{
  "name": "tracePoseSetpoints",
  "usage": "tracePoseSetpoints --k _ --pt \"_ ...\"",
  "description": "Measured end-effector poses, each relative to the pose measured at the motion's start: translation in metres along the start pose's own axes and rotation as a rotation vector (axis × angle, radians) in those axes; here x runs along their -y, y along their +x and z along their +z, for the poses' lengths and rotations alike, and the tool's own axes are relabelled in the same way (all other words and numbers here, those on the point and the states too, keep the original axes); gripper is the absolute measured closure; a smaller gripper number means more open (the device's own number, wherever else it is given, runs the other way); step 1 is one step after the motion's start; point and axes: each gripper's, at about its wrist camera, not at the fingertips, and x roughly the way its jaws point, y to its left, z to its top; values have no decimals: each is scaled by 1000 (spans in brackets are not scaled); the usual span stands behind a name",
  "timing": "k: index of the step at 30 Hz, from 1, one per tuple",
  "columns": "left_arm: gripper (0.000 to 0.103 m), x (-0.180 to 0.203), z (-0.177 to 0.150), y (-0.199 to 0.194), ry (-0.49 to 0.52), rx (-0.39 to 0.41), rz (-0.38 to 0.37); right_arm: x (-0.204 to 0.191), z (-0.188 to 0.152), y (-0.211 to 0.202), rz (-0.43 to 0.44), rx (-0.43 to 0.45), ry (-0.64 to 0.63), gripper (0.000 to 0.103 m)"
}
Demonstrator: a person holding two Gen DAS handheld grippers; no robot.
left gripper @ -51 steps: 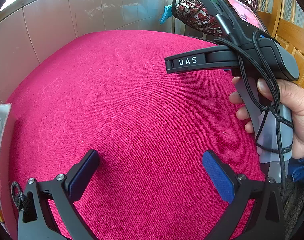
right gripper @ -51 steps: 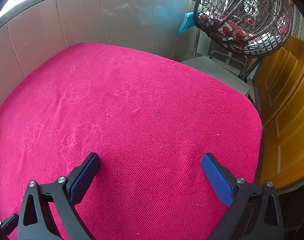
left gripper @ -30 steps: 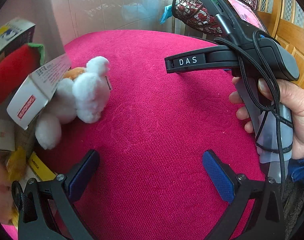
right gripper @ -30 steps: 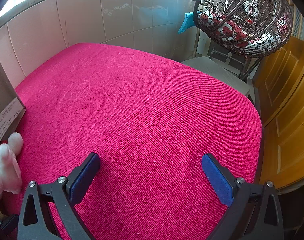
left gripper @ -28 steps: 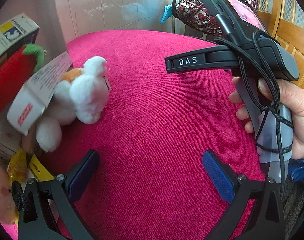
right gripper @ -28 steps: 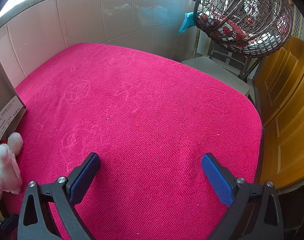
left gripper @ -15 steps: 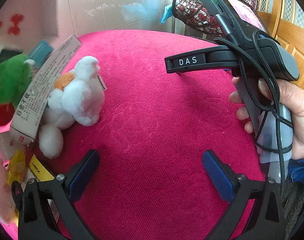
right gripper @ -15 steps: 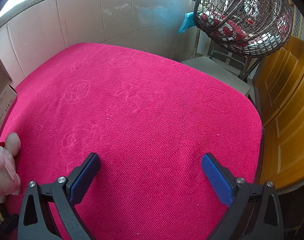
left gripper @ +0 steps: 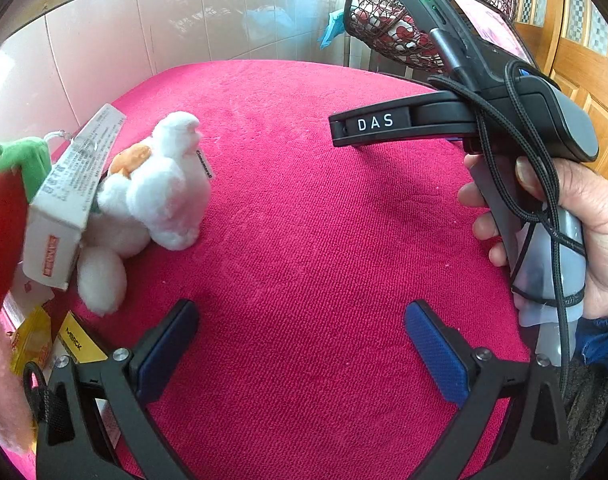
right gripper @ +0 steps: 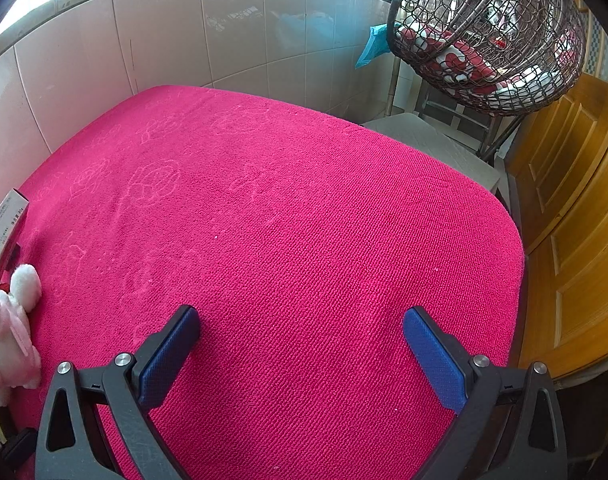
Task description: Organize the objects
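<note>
Both jaws gape empty; white box [left gripper: 70,196] leans on plush toy [left gripper: 160,196], long axis pointing away.

Your left gripper [left gripper: 302,346] has black arms, silver screws and textured blue pads [left gripper: 434,350]. Your right gripper [right gripper: 302,348] matches; its body is marked "DAS", with braided black cable, grey handle, your bare right hand [left gripper: 584,216] and blue sleeve [left gripper: 602,344].
</note>
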Motion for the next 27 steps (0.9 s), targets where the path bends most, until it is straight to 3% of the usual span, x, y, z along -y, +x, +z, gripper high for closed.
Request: tracePoseSetpoints --k 27 --pt "0 2 1 1 0 -2 -1 0 -1 0 5 -11 4 0"
